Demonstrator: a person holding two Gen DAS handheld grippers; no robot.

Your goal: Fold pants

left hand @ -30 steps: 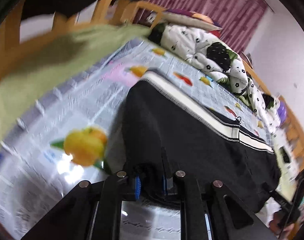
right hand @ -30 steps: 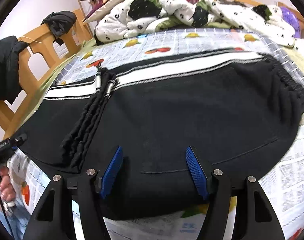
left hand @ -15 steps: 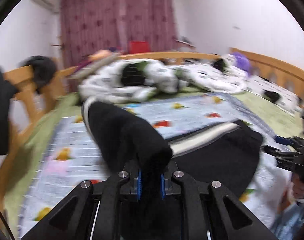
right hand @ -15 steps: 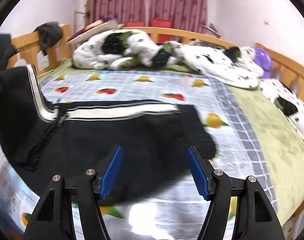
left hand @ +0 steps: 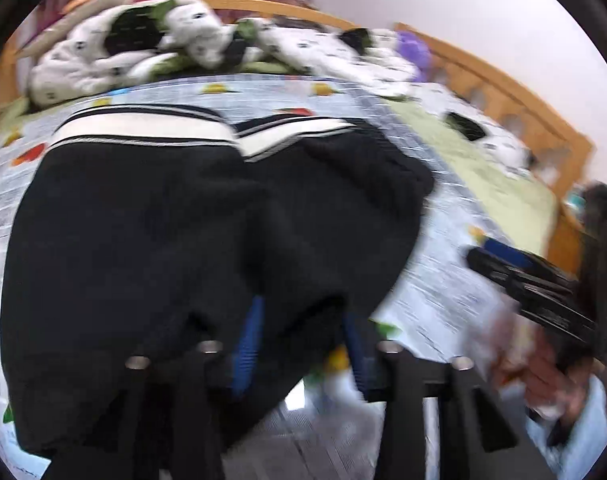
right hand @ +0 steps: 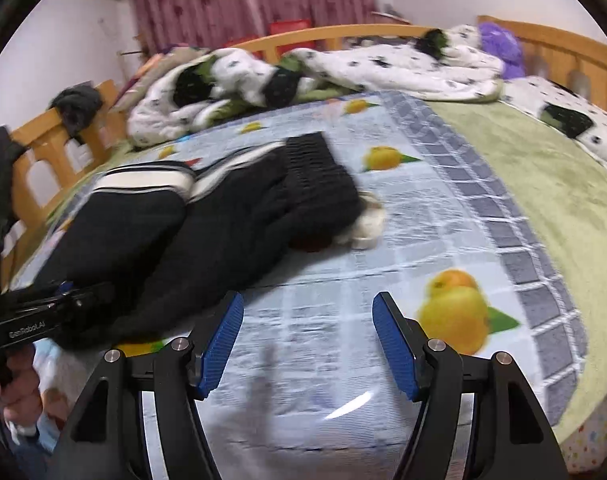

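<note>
The black pants (left hand: 143,220) with a white side stripe lie folded over themselves on the fruit-print sheet (right hand: 403,216), the ribbed waistband to the right. They also show in the right wrist view (right hand: 223,208), to the left of my right gripper. My left gripper (left hand: 301,344) sits at the near edge of the pants. Its jaws are opening, with loose black cloth still hanging between the blue pads (left hand: 247,344). My right gripper (right hand: 307,332) stands open over bare sheet, nothing between its fingers. Each gripper shows at the edge of the other's view: the right gripper (left hand: 515,268) and the left gripper (right hand: 43,316).
A white quilt with black spots (right hand: 343,68) is heaped along the far side of the bed. A wooden rail (right hand: 343,34) rings the bed, with dark clothes (right hand: 77,104) hung on it at left. A green blanket (right hand: 543,184) covers the right side.
The left gripper carried the pants leg across and laid it over the rest, and its jaws parted. The right gripper slid right, off the pants, to over bare sheet.
</note>
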